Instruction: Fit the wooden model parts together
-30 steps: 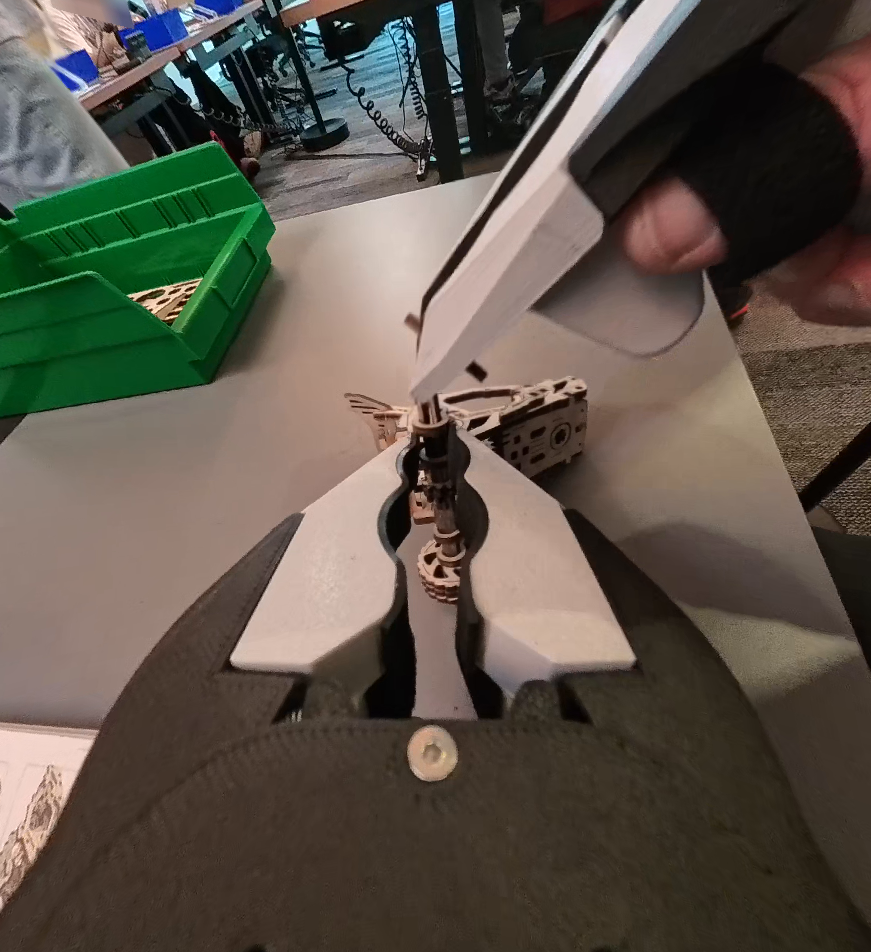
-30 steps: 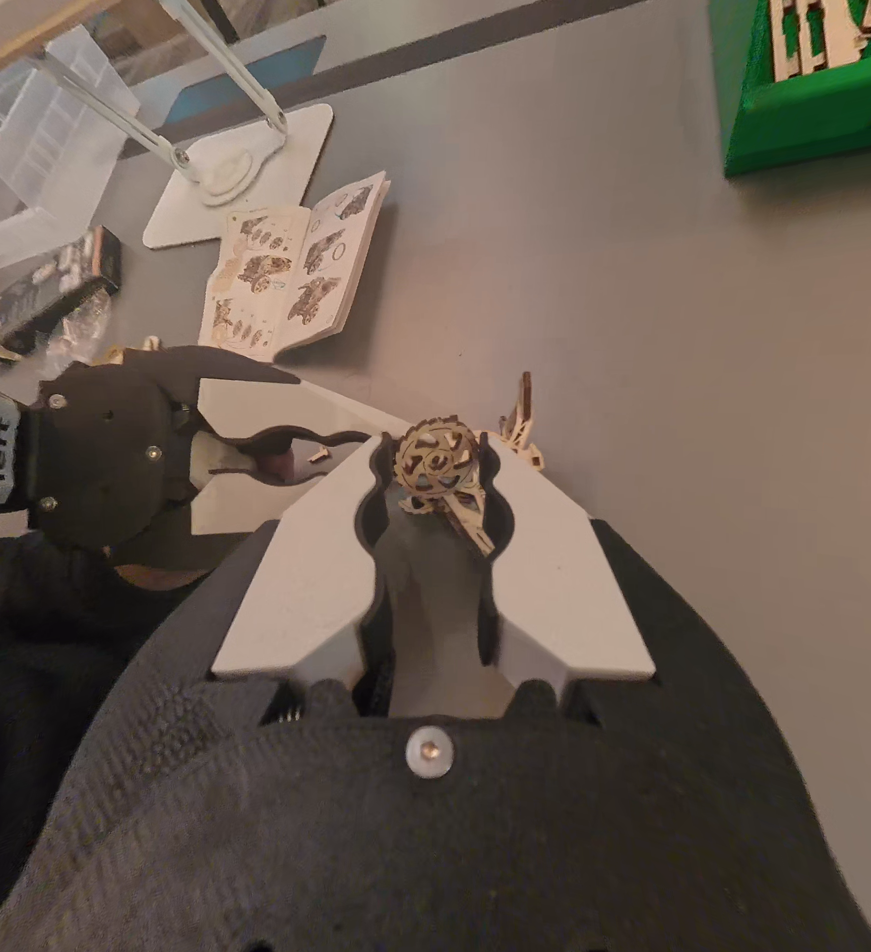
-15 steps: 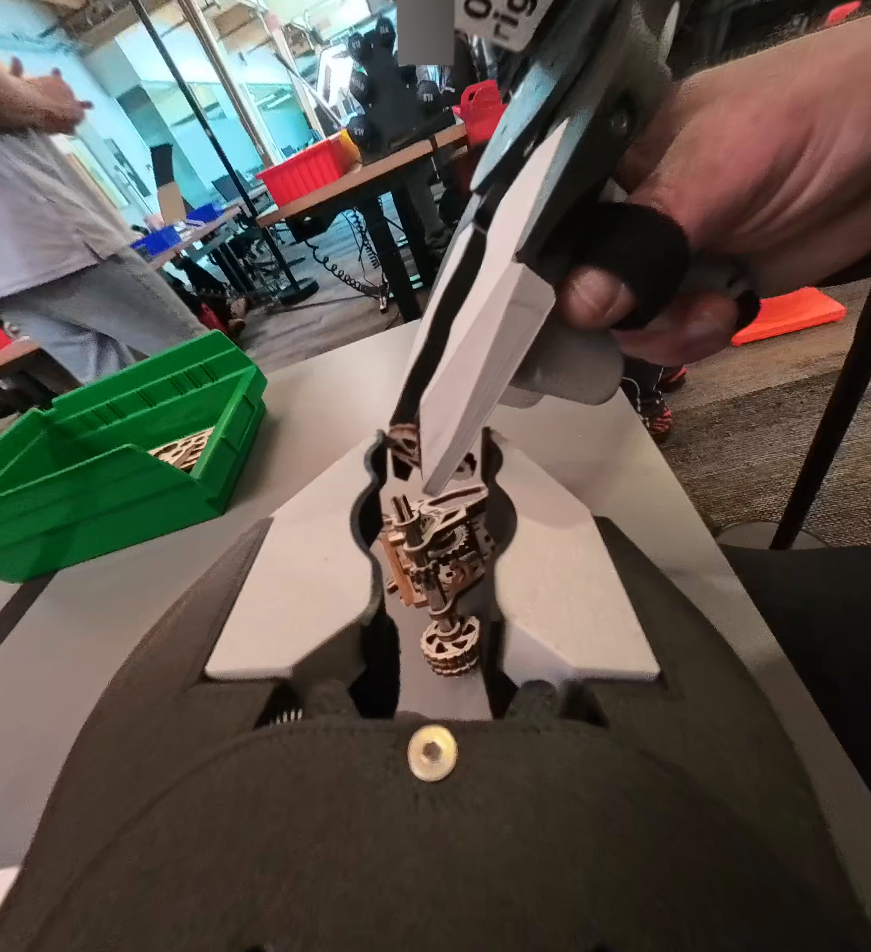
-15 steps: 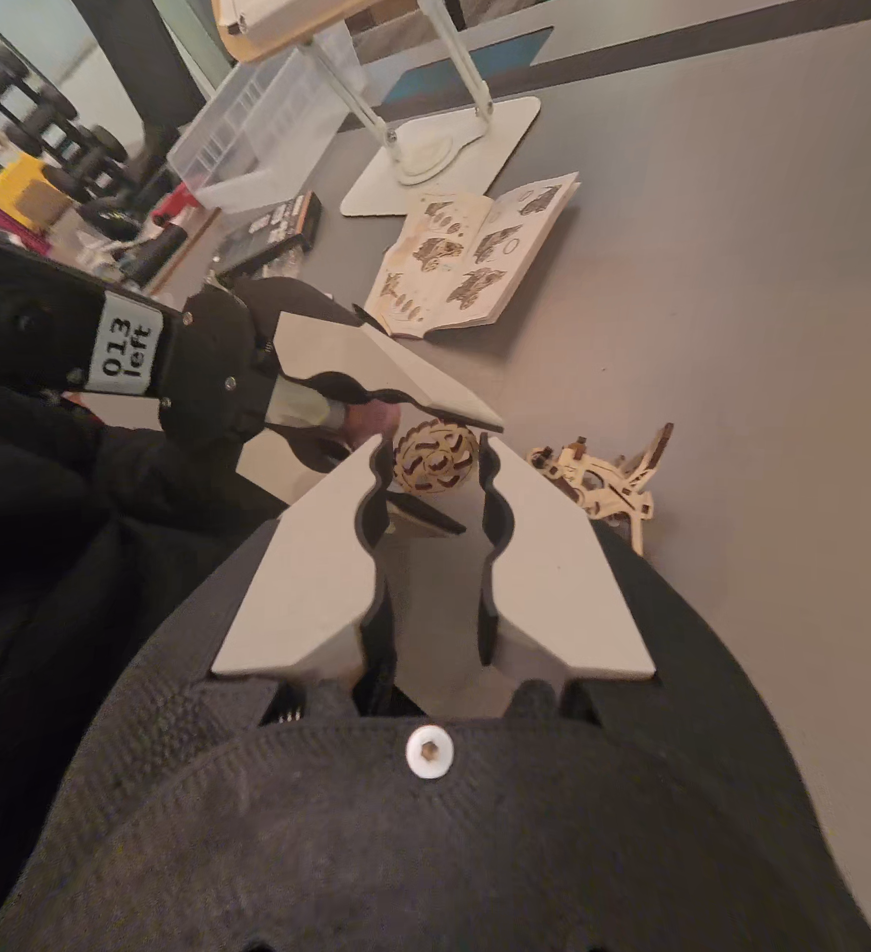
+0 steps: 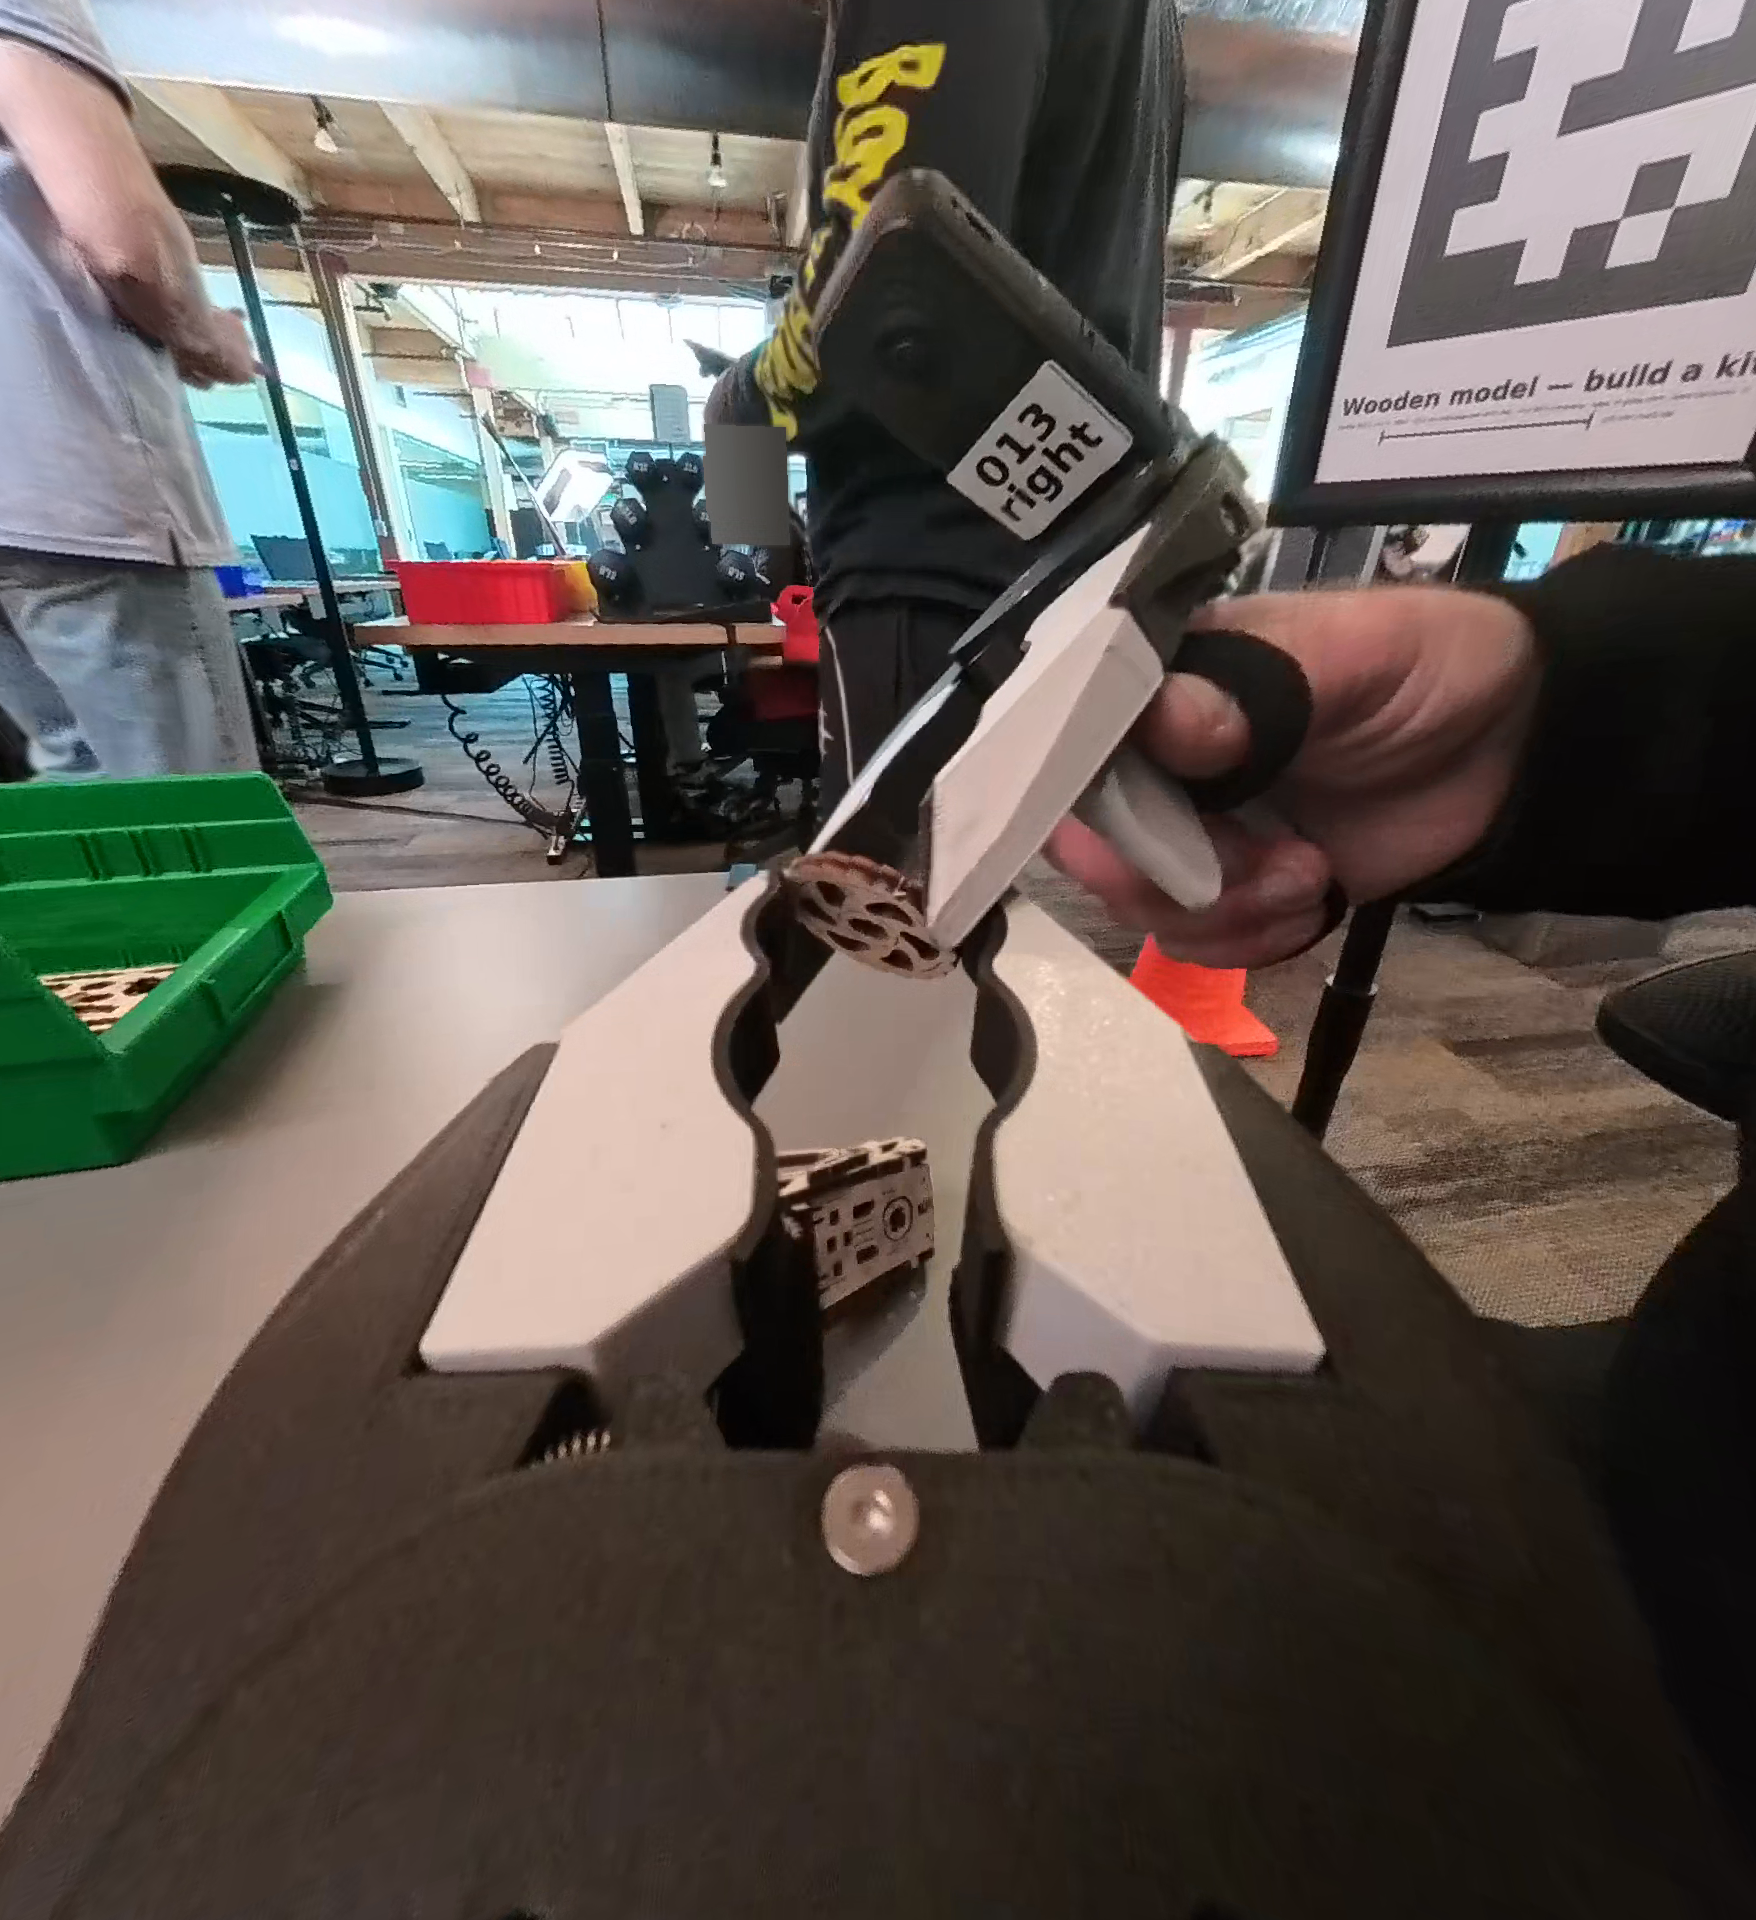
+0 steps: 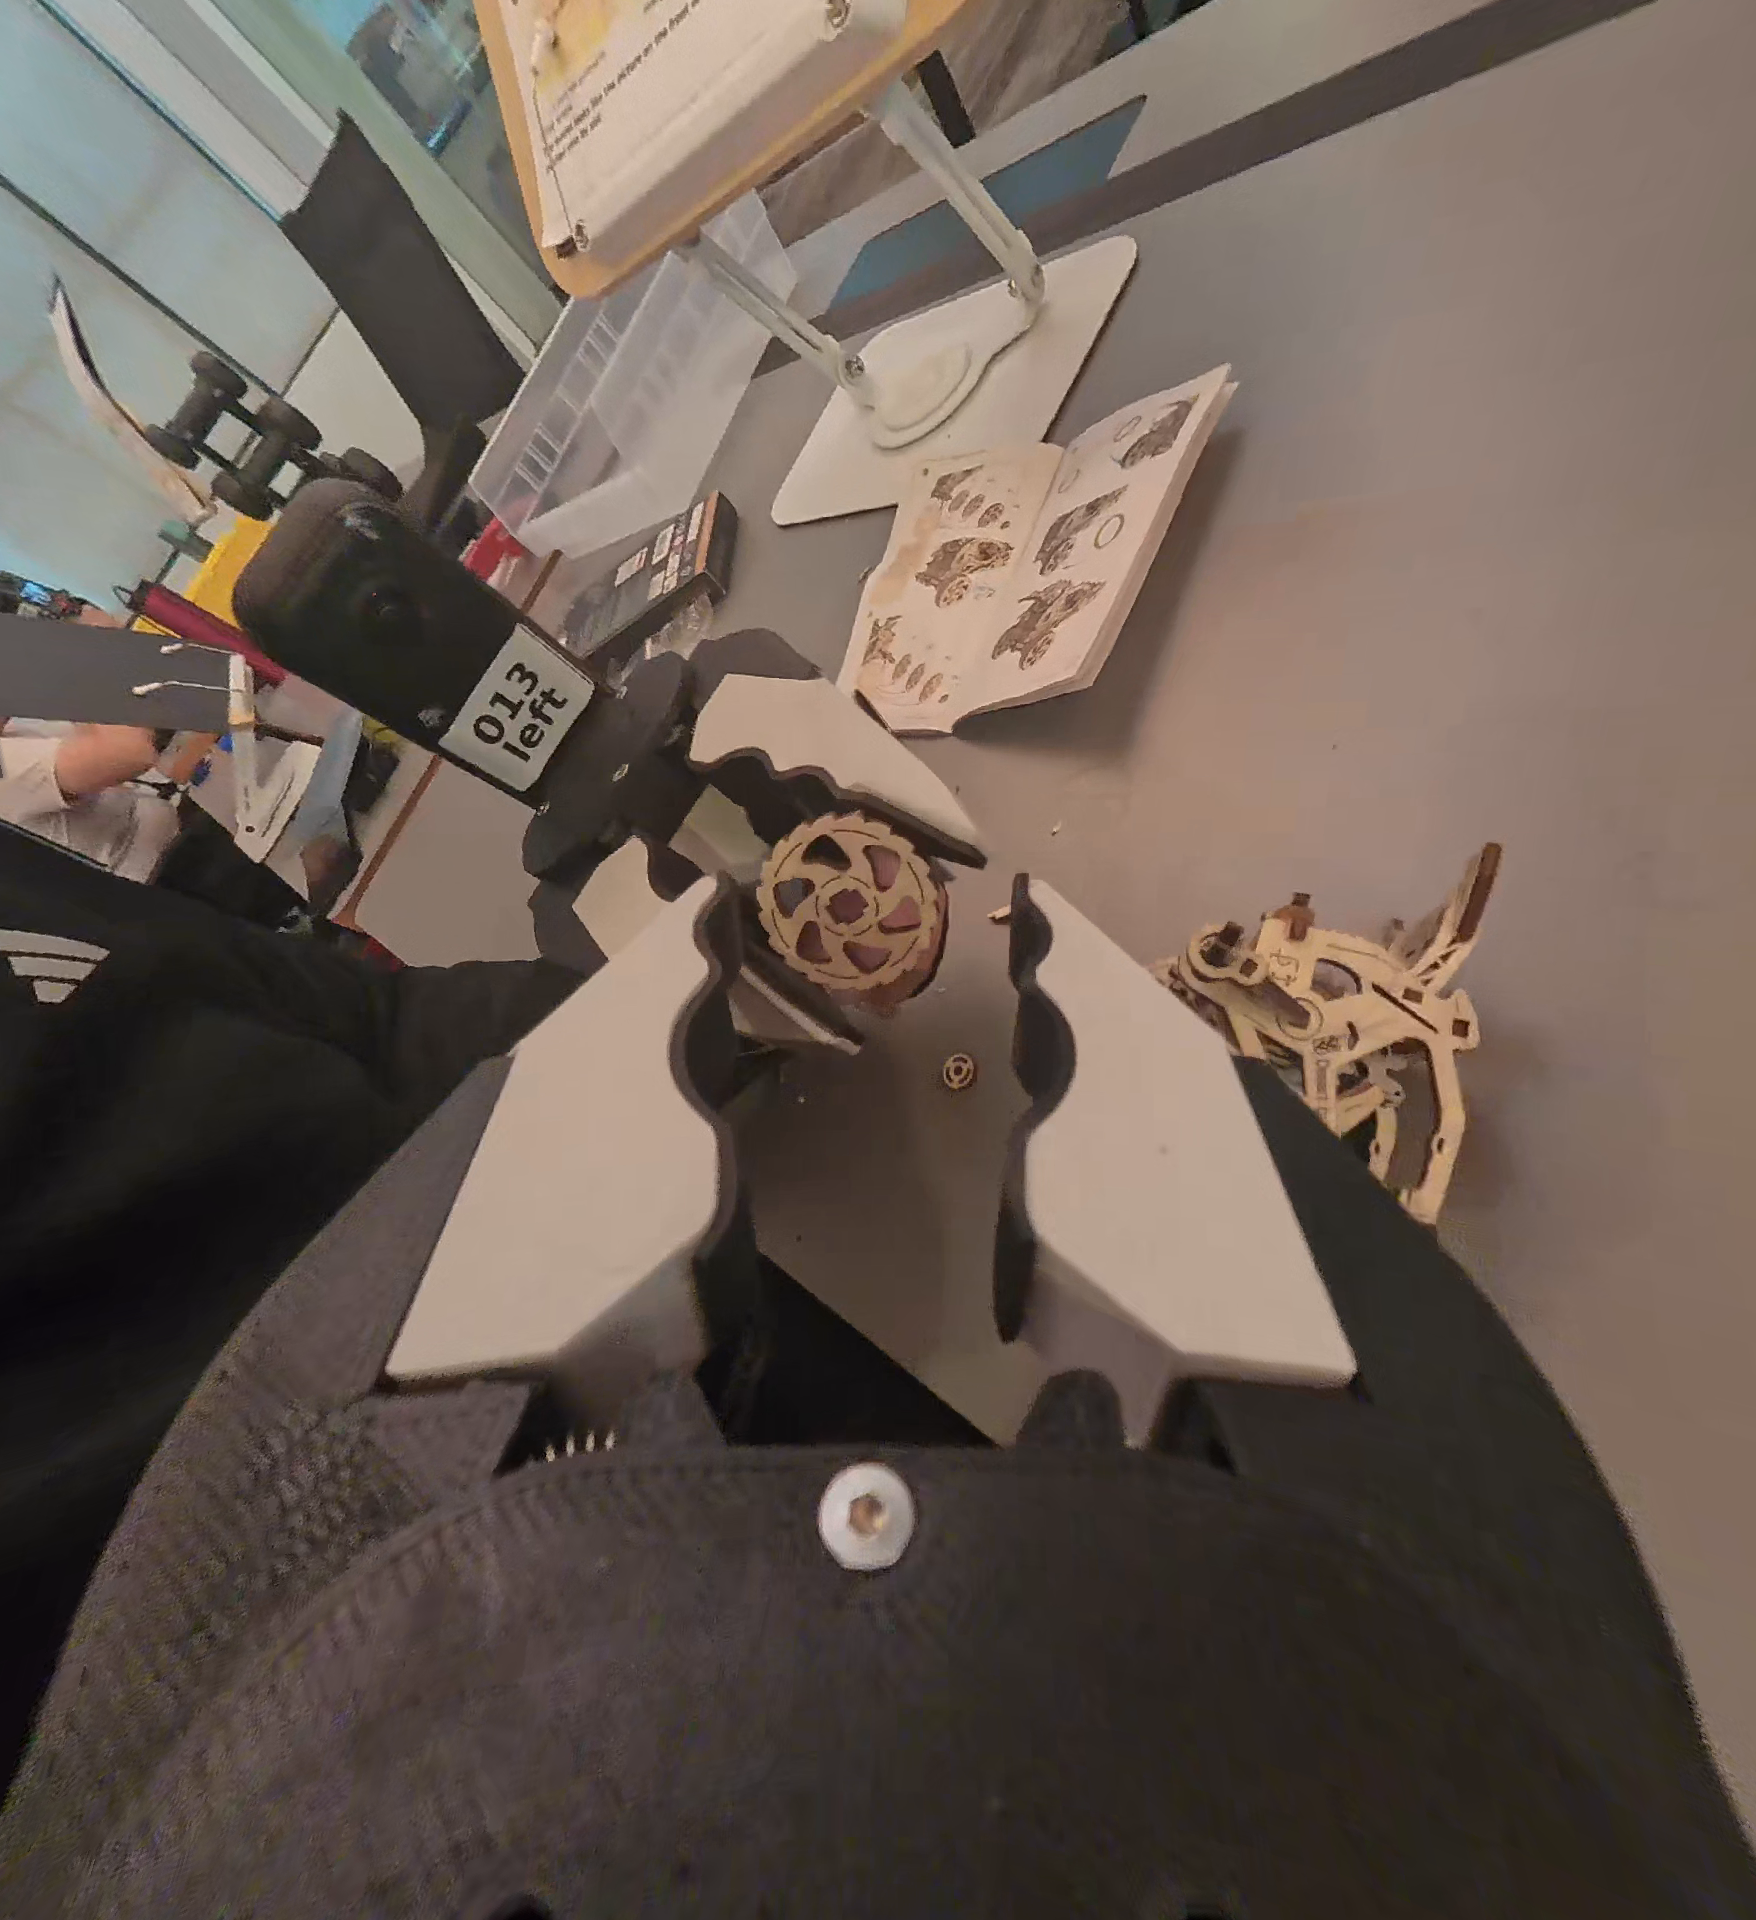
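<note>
Pale grey fingers of your left gripper (image 5: 872,914) pinch a round, pale wooden gear wheel with cut-out spokes (image 5: 869,925) at their very tips, held in the air above the grey table (image 6: 1476,623). Its upper and lower fingers appear to press on opposite sides of the wheel's rim.

Your right gripper (image 6: 863,914) is spread wide. The wheel sits just past its fingertips, close to its left finger, and neither finger clamps it. Your right hand (image 5: 1352,790) wraps that gripper's handle.

On the table below lies a tiny wooden ring (image 6: 957,1070). Just to the right of it a part-built, pale wooden model frame (image 6: 1321,1039) lies on its side. Farther off is an open instruction booklet with printed diagrams (image 6: 1040,561), beside the flat white base of a stand (image 6: 957,384). A green plastic bin holding cut wooden sheets (image 5: 105,935) stands well apart at the table's left.
</note>
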Demonstrator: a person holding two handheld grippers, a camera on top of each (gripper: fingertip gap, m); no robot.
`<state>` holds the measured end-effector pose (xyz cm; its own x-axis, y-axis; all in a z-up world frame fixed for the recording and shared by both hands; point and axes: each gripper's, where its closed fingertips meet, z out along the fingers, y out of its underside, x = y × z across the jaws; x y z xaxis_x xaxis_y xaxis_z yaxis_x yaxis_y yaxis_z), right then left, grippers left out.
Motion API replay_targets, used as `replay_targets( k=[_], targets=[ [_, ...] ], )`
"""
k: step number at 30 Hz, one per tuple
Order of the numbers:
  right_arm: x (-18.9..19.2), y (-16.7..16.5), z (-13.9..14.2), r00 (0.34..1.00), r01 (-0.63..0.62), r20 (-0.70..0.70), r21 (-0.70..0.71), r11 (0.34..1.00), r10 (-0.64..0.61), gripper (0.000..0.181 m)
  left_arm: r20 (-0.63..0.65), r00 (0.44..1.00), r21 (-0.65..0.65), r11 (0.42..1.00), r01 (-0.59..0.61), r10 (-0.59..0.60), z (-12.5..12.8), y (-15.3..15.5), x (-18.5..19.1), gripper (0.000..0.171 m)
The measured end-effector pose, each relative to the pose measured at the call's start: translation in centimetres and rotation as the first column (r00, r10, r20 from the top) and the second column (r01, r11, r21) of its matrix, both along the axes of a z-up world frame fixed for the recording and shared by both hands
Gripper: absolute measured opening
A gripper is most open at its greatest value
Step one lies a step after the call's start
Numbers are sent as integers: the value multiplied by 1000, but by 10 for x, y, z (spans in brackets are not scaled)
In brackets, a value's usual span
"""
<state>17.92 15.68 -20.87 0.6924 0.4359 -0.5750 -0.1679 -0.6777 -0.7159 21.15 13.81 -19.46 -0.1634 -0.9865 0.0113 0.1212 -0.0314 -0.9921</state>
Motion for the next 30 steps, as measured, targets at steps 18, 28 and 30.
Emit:
replay_targets(
  k=[18, 28, 30],
  targets=[
    [-1, -18, 0, 948, -49, -317, -208, 977, -20, 32, -101, 985, 455, 887, -82, 142, -12, -8, 4, 30],
    [-1, -17, 4, 993, -15, -115, -54, 998, 9, 31, -75, 997, 180, 984, -1, 15, -2, -10, 2, 30],
    [-2, -17, 4, 997, 7, -81, -46, 999, -10, 31, -67, 998, 169, 986, 4, 8, -2, -10, 2, 30]
  ],
)
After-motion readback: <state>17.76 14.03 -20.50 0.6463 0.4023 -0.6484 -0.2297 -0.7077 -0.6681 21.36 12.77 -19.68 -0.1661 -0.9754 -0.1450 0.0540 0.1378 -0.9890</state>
